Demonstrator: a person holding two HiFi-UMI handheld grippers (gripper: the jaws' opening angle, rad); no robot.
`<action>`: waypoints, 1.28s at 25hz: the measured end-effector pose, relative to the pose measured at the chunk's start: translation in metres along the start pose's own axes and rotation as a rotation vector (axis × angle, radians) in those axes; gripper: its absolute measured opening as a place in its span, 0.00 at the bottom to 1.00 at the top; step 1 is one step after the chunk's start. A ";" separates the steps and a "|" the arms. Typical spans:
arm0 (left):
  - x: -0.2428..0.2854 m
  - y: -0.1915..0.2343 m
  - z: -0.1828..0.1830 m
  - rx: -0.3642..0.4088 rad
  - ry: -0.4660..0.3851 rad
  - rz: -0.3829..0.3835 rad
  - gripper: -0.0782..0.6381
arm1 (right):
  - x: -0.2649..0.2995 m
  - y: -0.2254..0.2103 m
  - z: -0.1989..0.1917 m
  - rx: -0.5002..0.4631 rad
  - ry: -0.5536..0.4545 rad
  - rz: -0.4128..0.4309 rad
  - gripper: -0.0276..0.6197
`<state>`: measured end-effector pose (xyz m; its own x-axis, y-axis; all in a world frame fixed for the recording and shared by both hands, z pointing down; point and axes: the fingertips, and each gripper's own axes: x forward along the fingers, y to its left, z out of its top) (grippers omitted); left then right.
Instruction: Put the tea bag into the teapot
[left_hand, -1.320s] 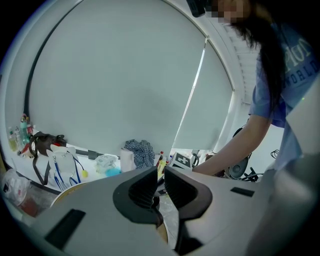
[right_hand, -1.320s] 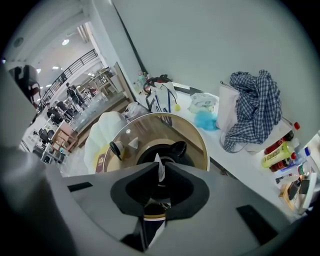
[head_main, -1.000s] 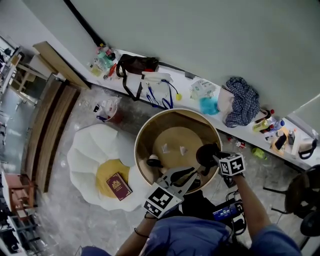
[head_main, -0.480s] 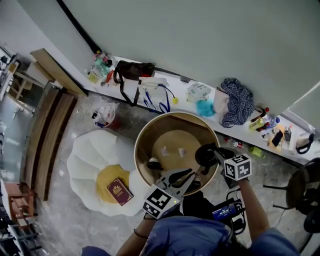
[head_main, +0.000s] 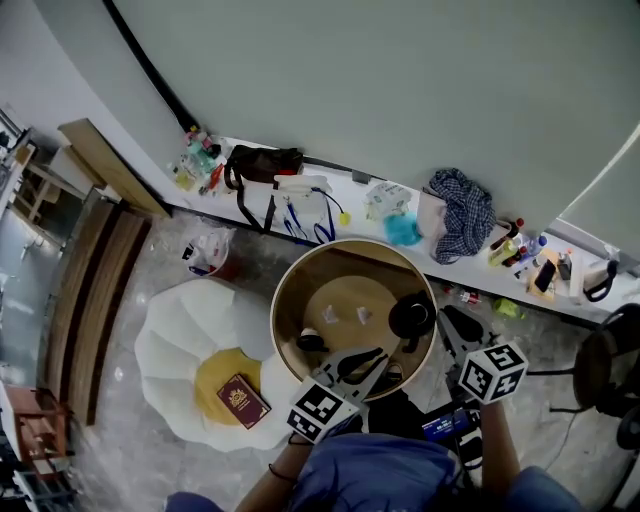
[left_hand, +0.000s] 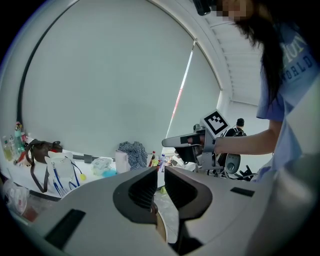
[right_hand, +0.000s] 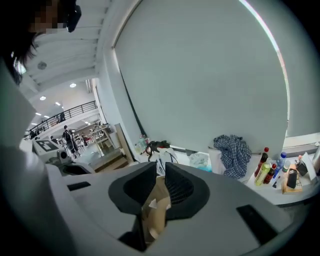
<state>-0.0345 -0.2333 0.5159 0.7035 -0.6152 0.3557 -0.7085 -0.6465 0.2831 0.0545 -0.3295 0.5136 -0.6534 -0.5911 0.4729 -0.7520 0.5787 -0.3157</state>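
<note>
left gripper (left_hand: 159, 176): jaws pressed near together, only a slit between them, nothing held; over the near rim of the round counter (head_main: 288, 290).
right gripper (right_hand: 161, 179): clenched to a slit, empty; at the right rim, beside the teapot (head_main: 412, 317).
teapot: black, on the counter's right side.
tea bag (head_main: 330, 316): white, lying mid-counter, outside the teapot.
second tea bag (head_main: 362, 314): just beside the first.

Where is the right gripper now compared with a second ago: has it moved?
Yes. The right gripper has pulled back from the black teapot toward the person; its marker cube now lies outside the round table rim.
</note>
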 end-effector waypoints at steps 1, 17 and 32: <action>-0.004 -0.002 0.000 0.005 -0.002 -0.005 0.16 | -0.007 0.007 0.005 0.007 -0.020 -0.002 0.14; -0.077 -0.038 -0.018 0.100 0.001 -0.109 0.16 | -0.090 0.115 -0.023 0.121 -0.195 -0.089 0.12; -0.092 -0.101 -0.052 0.095 0.037 -0.247 0.16 | -0.137 0.143 -0.085 0.189 -0.146 -0.184 0.10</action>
<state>-0.0301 -0.0879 0.5006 0.8506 -0.4179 0.3190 -0.5061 -0.8153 0.2814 0.0438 -0.1182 0.4739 -0.4998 -0.7588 0.4177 -0.8530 0.3474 -0.3895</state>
